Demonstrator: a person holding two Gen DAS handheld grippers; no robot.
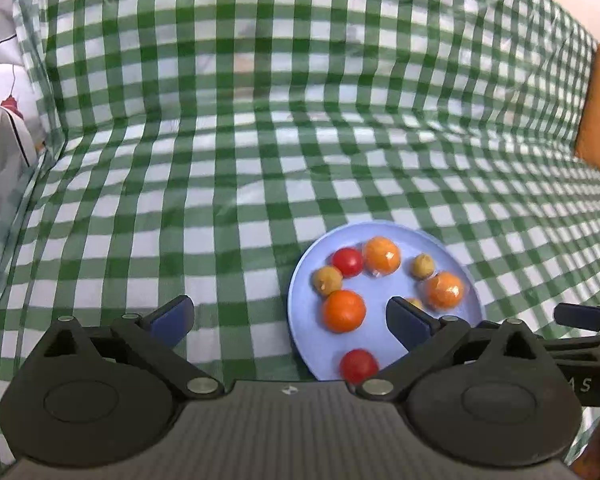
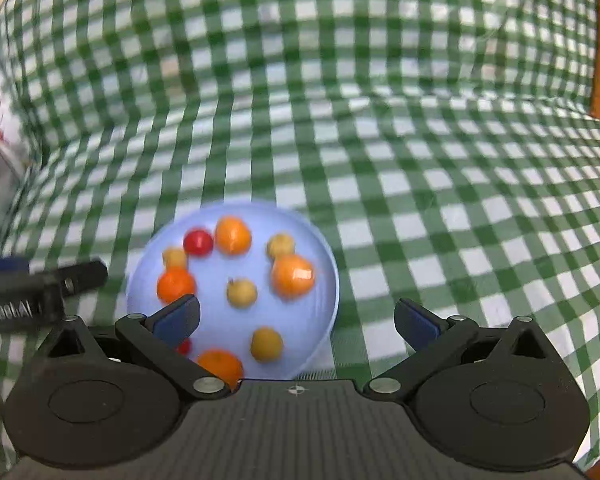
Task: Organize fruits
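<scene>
Green checked cloth (image 2: 420, 168); blue plate (image 2: 324, 264) of fruit lies ahead-left of right gripper (image 2: 296, 320), ahead-right of left gripper (image 1: 288, 320), both spread, empty.

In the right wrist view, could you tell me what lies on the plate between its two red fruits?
An orange fruit lies between the upper red fruit and the lower one on the blue plate, in the right wrist view.

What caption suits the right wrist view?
Open right claw above round light-blue plate of small fruits on green-checked cloth.
</scene>
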